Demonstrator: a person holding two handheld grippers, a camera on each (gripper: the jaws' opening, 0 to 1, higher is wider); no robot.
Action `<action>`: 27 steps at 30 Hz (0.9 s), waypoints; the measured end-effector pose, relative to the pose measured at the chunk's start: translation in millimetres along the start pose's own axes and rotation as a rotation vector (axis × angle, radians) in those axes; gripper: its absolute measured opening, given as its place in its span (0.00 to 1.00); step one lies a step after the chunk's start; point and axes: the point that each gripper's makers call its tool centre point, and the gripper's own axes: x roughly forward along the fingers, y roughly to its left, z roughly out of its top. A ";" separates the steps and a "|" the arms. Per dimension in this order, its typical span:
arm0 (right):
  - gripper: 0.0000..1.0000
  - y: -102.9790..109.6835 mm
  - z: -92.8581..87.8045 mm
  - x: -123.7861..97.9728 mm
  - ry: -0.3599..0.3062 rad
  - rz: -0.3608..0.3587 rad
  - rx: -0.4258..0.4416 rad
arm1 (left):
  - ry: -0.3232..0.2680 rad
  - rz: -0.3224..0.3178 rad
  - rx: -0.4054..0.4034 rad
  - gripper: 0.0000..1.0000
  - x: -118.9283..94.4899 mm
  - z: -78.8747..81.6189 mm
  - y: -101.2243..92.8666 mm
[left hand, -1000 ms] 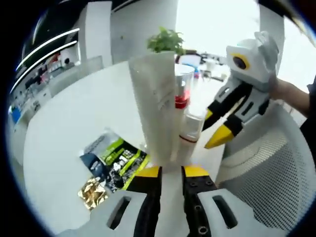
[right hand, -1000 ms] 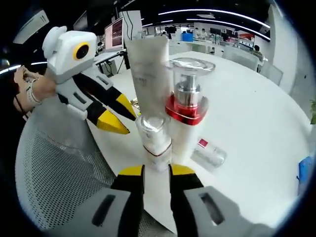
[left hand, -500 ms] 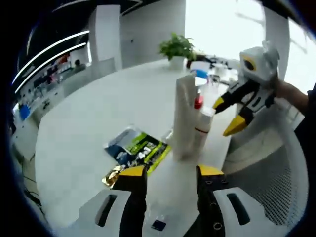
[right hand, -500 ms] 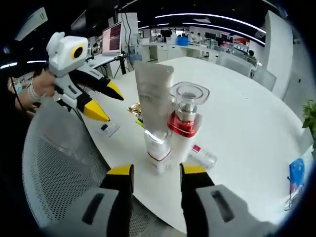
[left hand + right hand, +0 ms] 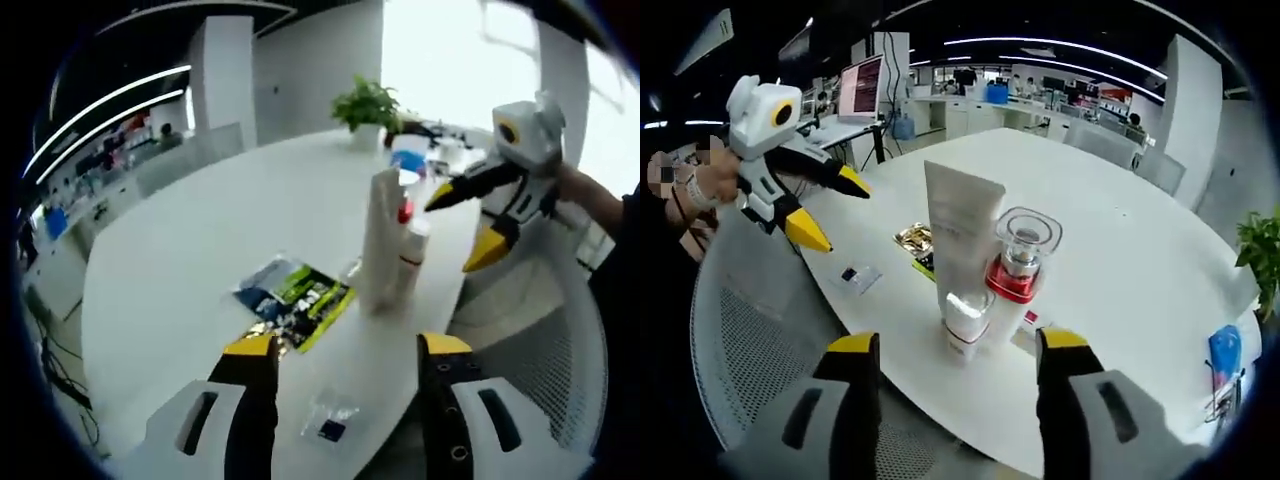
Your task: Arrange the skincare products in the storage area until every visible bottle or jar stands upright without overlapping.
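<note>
three upright bottles (image 5: 980, 270) cluster on the table (image 5: 1120, 250), ahead of the right gripper (image 5: 958, 345) and well apart from the left gripper (image 5: 345, 350); both grippers spread wide, empty.

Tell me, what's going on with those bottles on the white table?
A person holds two yellow-tipped grippers, both open and empty. The left gripper and right gripper hover apart from three products standing upright together: a tall white tube, a red-collared pump bottle and a small white bottle. Sachets lie flat nearby.
</note>
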 end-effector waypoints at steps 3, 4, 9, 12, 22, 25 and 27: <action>0.70 5.4 0.7 -0.2 -0.002 0.003 0.004 | -0.004 -0.005 0.017 0.57 -5.3 -1.4 2.3; 0.72 8.4 -0.3 0.0 0.007 0.003 0.001 | 0.000 -0.013 0.017 0.59 -6.6 -2.6 2.2; 0.80 14.6 -0.3 -0.8 0.030 -0.024 -0.026 | 0.023 -0.041 0.046 0.68 -14.3 -8.9 3.2; 0.84 18.2 2.6 -2.9 0.031 -0.031 -0.028 | 0.029 -0.047 0.054 0.73 -18.6 -11.4 6.3; 0.97 18.6 3.5 -6.4 0.074 -0.041 -0.051 | 0.058 -0.084 0.082 0.87 -26.5 -24.1 4.3; 0.99 12.6 4.7 -8.4 0.070 -0.040 -0.052 | 0.040 -0.069 0.077 0.91 -23.1 -22.2 6.9; 0.99 9.5 4.3 -9.4 0.068 -0.026 -0.057 | 0.040 -0.072 0.077 0.92 -21.0 -22.8 5.9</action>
